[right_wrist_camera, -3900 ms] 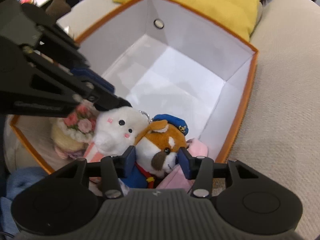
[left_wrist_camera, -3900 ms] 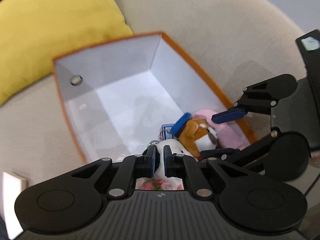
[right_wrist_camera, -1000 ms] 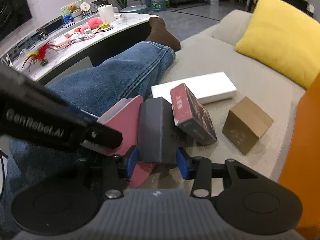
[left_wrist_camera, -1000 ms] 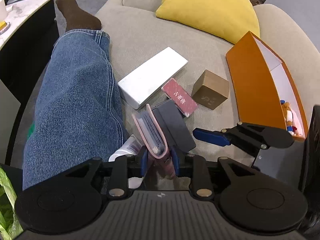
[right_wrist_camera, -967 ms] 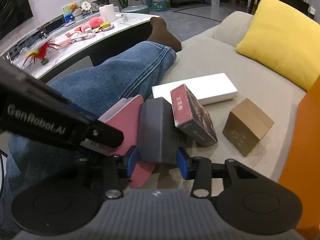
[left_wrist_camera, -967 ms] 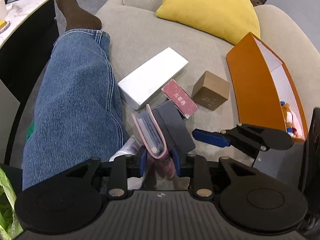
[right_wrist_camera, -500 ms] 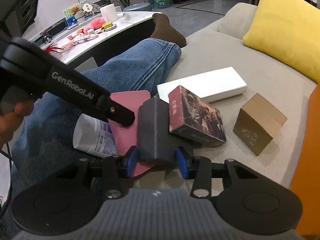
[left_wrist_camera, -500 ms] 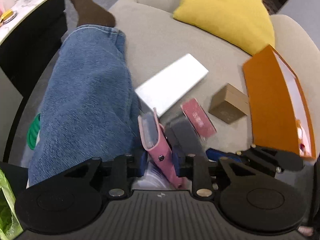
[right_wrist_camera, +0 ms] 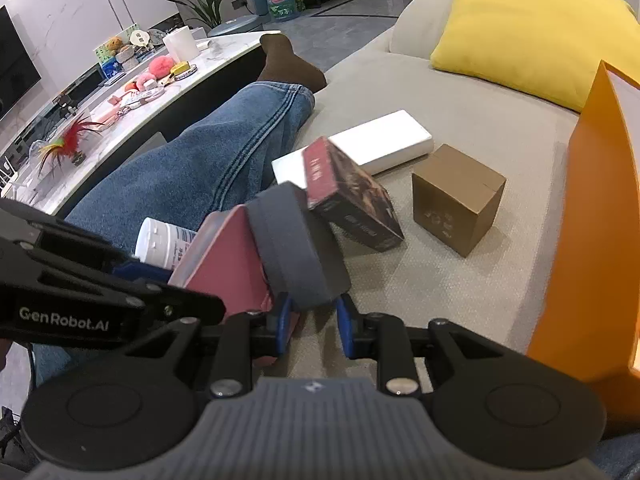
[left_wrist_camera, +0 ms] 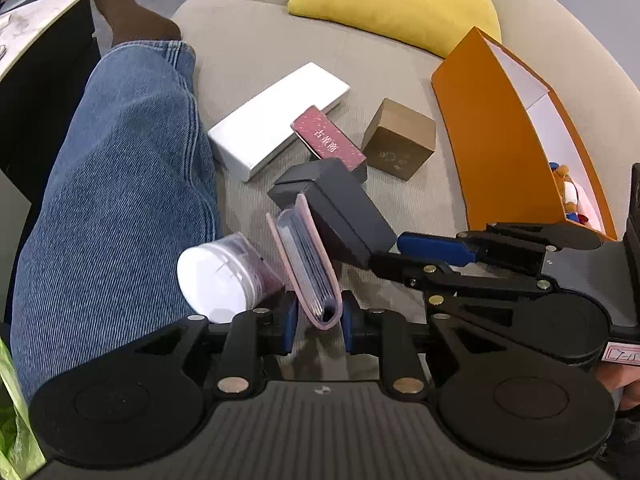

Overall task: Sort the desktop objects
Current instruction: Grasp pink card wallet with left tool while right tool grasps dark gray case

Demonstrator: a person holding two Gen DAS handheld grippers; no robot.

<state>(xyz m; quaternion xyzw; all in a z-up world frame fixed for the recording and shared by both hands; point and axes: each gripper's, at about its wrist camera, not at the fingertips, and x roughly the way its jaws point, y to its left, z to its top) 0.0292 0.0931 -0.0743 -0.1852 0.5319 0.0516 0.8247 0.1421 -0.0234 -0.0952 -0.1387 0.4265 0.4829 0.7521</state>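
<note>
Left wrist view: the left gripper (left_wrist_camera: 318, 316) now has the pink card wallet (left_wrist_camera: 306, 264) lifted off the sofa (left_wrist_camera: 260, 44), fingers closed on its spine. Half a second ago it still lay low against the white jar (left_wrist_camera: 218, 276). The right gripper (right_wrist_camera: 310, 318) pinches the grey box (right_wrist_camera: 294, 248), raised too. Both seem bound for the orange box (left_wrist_camera: 492, 120), near on the right.
</note>
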